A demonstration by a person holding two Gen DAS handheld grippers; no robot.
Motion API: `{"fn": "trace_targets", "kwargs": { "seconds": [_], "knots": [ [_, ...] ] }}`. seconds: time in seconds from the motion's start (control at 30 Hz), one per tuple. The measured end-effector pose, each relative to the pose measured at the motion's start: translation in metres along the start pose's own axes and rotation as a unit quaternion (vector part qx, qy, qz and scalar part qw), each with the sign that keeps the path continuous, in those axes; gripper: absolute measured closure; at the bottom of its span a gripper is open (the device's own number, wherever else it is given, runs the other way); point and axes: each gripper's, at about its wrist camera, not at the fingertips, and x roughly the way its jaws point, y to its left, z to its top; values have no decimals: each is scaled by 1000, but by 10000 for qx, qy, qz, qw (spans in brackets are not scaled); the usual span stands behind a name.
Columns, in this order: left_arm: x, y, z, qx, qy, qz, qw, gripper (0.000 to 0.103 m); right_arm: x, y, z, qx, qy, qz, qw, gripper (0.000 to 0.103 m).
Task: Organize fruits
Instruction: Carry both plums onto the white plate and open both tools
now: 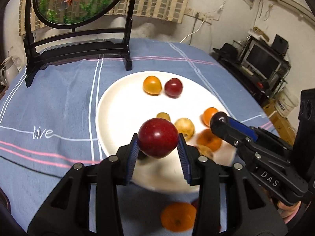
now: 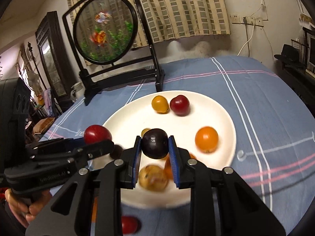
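Observation:
My left gripper (image 1: 158, 147) is shut on a red apple (image 1: 158, 137) and holds it above the near left part of a white plate (image 1: 118, 102). My right gripper (image 2: 155, 147) is shut on a dark purple plum (image 2: 155, 143) above the same plate (image 2: 128, 118). The plate holds several small fruits: a yellow one (image 1: 152, 85), a dark red one (image 1: 173, 87), orange ones (image 1: 209, 116) and a pale yellow one (image 1: 184, 126). The right gripper (image 1: 221, 121) with the plum shows in the left wrist view. The left gripper (image 2: 96, 139) with the apple shows in the right wrist view.
An orange (image 1: 178, 219) and a red fruit (image 2: 129, 224) lie on the blue striped cloth (image 1: 59, 102) near the plate's front edge. A black-framed round goldfish screen (image 2: 104, 33) stands at the back of the table. A shelf with electronics (image 1: 261, 63) is to the right.

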Motion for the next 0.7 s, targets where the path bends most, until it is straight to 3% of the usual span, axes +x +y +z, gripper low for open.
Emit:
{"fn": "trace_targets", "kwargs": {
  "seconds": [0.03, 0.07, 0.1, 0.13, 0.37, 0.53, 0.7],
  "knots": [
    [1, 0, 1, -12, -37, 82, 10000, 62, 2, -1, 2, -9, -23, -49, 10000, 74],
    [0, 1, 1, -32, -93, 175, 9998, 47, 4, -1, 2, -19, -62, -66, 10000, 66],
    [-3, 3, 1, -49, -130, 229, 9996, 23, 4, -2, 2, -17, -81, -74, 9999, 59],
    [-12, 5, 0, -119, -293, 314, 9990, 17, 2, -3, 2, 7, -98, -161, 9998, 46],
    [-70, 20, -15, -403, -764, 284, 9959, 8, -40, 0, -3, 131, -140, 325, 9993, 44],
    [-75, 33, -54, -546, -359, 359, 9972, 8, -47, 5, -27, 171, 459, 530, 9974, 44],
    [-85, 44, -86, -631, -308, 514, 9962, 8, -54, 15, -55, 148, 904, 673, 9935, 44]
  ]
}}
